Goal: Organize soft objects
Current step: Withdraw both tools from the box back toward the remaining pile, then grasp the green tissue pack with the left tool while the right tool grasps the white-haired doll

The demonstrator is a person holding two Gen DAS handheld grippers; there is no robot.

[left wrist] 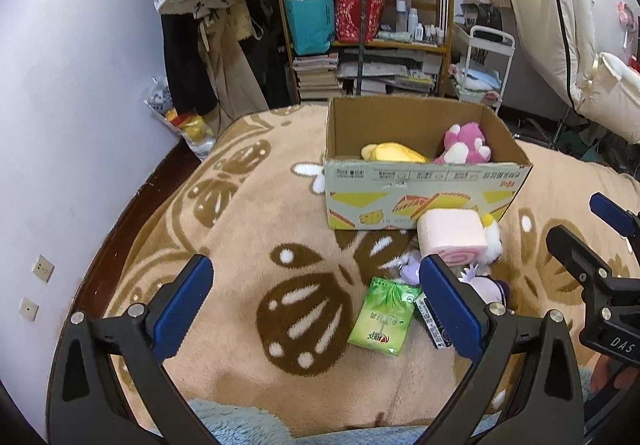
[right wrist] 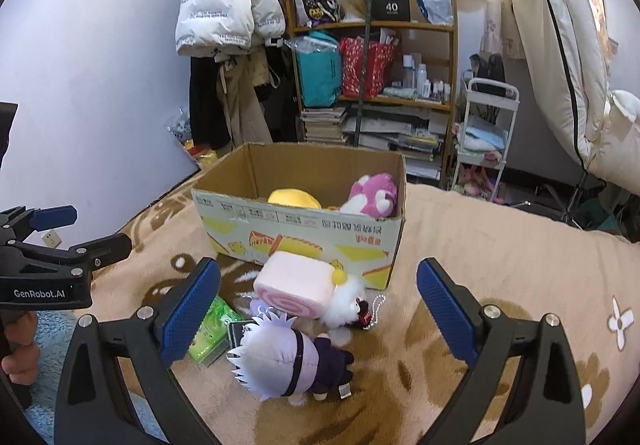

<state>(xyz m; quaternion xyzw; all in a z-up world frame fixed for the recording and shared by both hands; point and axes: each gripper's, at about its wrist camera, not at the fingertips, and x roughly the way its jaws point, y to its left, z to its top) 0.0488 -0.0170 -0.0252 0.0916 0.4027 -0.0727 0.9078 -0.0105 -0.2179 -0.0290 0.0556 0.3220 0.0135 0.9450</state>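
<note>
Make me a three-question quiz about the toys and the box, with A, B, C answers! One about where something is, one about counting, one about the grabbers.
1. Where does the pink roll-cake plush lie?
A. inside the box
B. on the blanket in front of the box
C. on the shelf

2. How many plush toys show inside the open cardboard box?
A. two
B. none
C. five

3. How do the jaws of the right gripper stand?
A. shut on a toy
B. wide open, holding nothing
C. shut on the box

Answers:
1 B: it rests on the tan blanket against the box's front wall.
2 A: only the yellow plush and the pink-and-white plush show.
3 B: its blue pads are far apart, with the white-haired doll lying untouched between them.
</note>
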